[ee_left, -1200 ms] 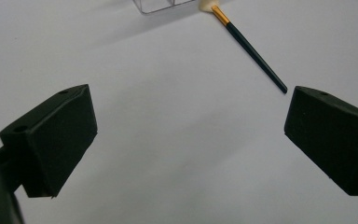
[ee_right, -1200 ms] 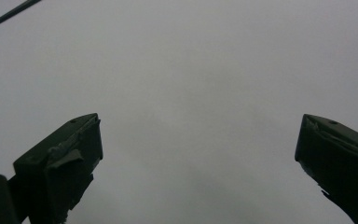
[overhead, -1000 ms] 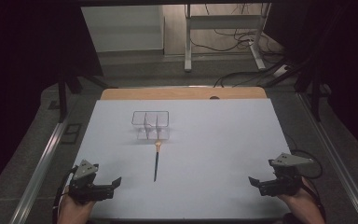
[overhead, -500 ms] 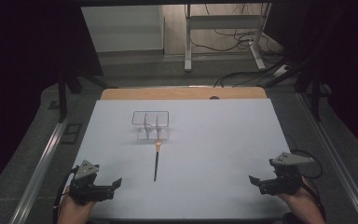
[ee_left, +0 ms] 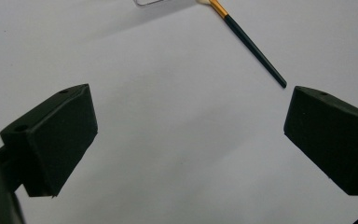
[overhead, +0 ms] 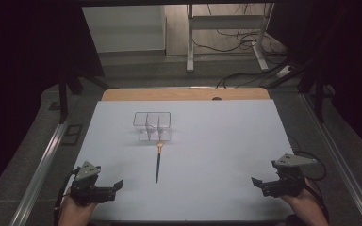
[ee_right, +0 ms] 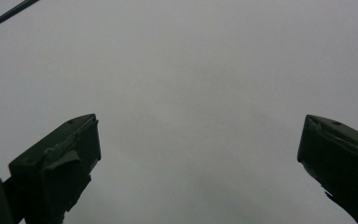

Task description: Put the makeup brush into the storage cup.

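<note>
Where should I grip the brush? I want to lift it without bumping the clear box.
Probably the dark handle of the brush, near the middle. It lies flat, its orange end next to the box, its tail pointing toward the person. Come from above with the left hand-held gripper, which is closer and open, jaws straddling the thin handle crosswise.

high view overhead facing forward, gripper views close, sharing paintbrush (overhead: 158, 162)

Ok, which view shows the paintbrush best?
The high view: the whole paintbrush lies on the white table, tip at the clear container. The left gripper view gives sharper detail but cuts the tip; the right gripper view catches one dark end.
</note>
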{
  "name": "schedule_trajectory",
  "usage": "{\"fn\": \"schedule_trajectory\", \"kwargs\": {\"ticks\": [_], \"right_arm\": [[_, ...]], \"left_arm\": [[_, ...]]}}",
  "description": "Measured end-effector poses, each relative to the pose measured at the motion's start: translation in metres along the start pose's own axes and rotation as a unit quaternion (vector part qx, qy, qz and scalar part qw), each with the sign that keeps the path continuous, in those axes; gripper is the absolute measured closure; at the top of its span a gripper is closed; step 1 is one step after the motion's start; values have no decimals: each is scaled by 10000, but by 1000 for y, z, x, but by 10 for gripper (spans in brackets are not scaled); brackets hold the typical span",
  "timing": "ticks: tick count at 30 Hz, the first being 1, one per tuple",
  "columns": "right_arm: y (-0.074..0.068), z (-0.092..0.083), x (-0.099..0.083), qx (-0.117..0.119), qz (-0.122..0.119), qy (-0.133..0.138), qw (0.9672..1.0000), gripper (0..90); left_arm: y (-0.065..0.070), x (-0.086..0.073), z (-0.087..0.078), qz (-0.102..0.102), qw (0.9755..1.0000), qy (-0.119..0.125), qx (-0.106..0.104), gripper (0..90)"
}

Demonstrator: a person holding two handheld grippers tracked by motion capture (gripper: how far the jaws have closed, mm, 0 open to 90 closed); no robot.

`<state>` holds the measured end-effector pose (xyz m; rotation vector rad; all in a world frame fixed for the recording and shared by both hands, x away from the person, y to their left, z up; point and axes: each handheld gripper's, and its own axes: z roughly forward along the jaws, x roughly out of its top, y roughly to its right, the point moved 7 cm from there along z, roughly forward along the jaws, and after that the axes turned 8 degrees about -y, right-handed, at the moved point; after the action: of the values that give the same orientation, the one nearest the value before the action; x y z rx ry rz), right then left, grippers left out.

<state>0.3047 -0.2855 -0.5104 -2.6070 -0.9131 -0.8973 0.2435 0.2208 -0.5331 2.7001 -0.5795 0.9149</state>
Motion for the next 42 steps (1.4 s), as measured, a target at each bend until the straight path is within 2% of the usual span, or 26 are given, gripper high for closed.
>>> {"fn": "schedule_trajectory", "kwargs": {"ticks": [5, 16, 31, 36, 42], "right_arm": [[0, 1, 0, 0, -9, -10, 10000, 0], [-1, 1, 0, -6, -13, -34, 10000, 0], [-4, 4, 0, 20, -126, -85, 9999, 0], [-5, 5, 0, 26, -137, -91, 9999, 0], [-4, 4, 1, 21, -124, -80, 9999, 0]], "left_arm": [[2, 3, -1, 3, 10000, 80, -49, 30], [7, 8, 3, 218, 9997, 97, 37, 19], [13, 14, 6, 218, 9996, 159, -104, 17], [16, 17, 8, 255, 9995, 126, -131, 18], [19, 19, 12, 390, 9992, 2, -48, 24]]}}
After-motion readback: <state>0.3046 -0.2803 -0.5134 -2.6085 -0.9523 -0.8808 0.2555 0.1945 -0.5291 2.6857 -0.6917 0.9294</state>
